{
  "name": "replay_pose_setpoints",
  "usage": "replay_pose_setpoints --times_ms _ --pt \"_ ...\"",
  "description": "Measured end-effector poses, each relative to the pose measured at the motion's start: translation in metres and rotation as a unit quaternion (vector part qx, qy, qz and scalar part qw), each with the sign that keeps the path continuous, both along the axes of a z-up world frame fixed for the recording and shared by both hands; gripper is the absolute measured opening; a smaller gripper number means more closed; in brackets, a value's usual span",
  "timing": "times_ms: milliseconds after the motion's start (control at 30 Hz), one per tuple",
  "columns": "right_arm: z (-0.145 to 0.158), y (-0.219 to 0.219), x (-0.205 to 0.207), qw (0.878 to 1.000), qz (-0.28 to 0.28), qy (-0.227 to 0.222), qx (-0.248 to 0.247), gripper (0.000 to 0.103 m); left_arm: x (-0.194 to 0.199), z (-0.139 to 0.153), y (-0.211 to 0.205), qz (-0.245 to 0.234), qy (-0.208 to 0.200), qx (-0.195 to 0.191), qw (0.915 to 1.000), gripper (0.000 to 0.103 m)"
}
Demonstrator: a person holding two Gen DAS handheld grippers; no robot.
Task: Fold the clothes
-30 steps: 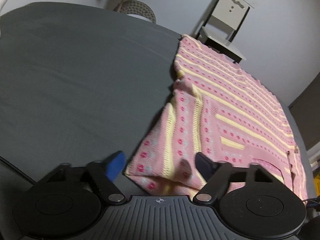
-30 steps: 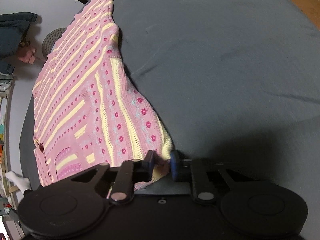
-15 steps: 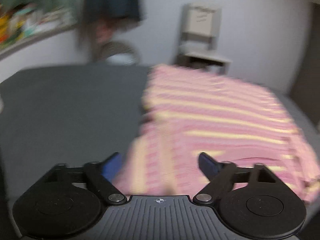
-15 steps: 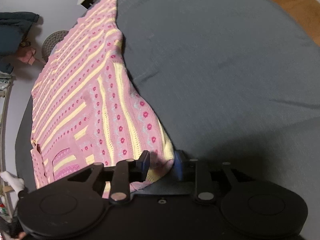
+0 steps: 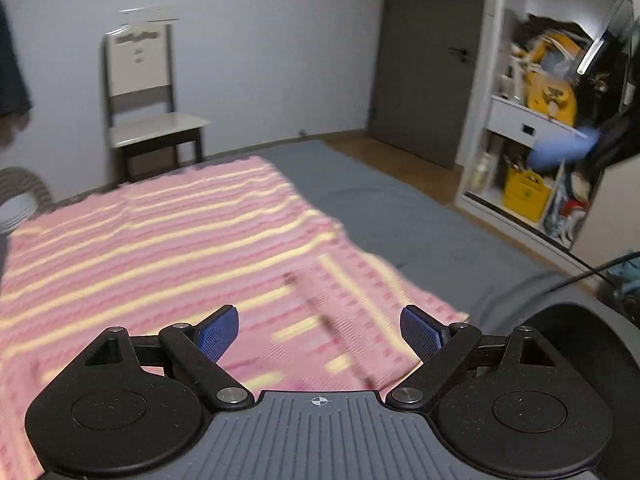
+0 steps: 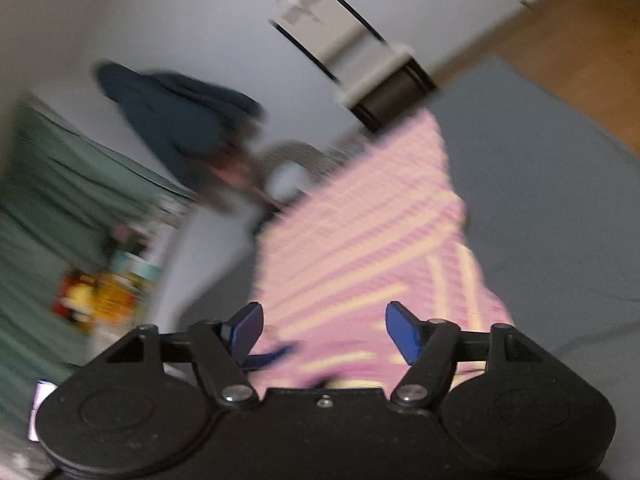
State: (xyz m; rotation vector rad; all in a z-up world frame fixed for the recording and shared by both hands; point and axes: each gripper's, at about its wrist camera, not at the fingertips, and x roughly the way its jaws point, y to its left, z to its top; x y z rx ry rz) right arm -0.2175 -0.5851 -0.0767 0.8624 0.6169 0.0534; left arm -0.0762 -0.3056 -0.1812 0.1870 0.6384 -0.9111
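Holding both hand-held grippers released, left (image 5: 320, 332) and right (image 6: 322, 330), you hover over the pink striped sweater (image 5: 168, 248) spread on the bed (image 5: 420, 216); only the left view shows the open closet (image 5: 552, 120) at 2 o'clock, cluttered.

My matt black plastic left gripper (image 5: 320, 330) hovering over knitted sweater (image 5: 160, 248); smooth grey bedsheet (image 5: 400, 208) lying beneath.

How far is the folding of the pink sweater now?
Done: a sleeve looks folded in over the sweater, which lies flat on the bed. In hand: nothing; the left gripper and right gripper are both open above it. Left: probably the other folds; blur hides the rest.
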Motion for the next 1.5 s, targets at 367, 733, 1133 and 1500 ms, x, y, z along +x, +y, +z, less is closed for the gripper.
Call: replay_pose_setpoints --times_ms 367,733,1133,1500 --pt "0.103 0.021 -0.112 0.987 0.003 -0.158 0.023 0.076 -0.047 -0.026 -0.138 -0.145 -0.087 0.136 0.9761 0.089" --pt "0.022 -0.010 -0.134 0.984 -0.059 -0.136 0.103 0.076 -0.012 -0.050 -0.188 -0.117 0.164 0.155 0.9672 0.089" --pt "-0.018 -0.027 -0.155 0.977 -0.084 -0.136 0.142 0.076 -0.039 -0.065 -0.217 -0.114 0.087 0.251 0.9575 0.053" --pt "-0.032 -0.029 -0.162 0.973 -0.089 -0.137 0.161 0.077 -0.061 -0.053 -0.222 -0.128 0.039 0.267 0.9543 0.051"
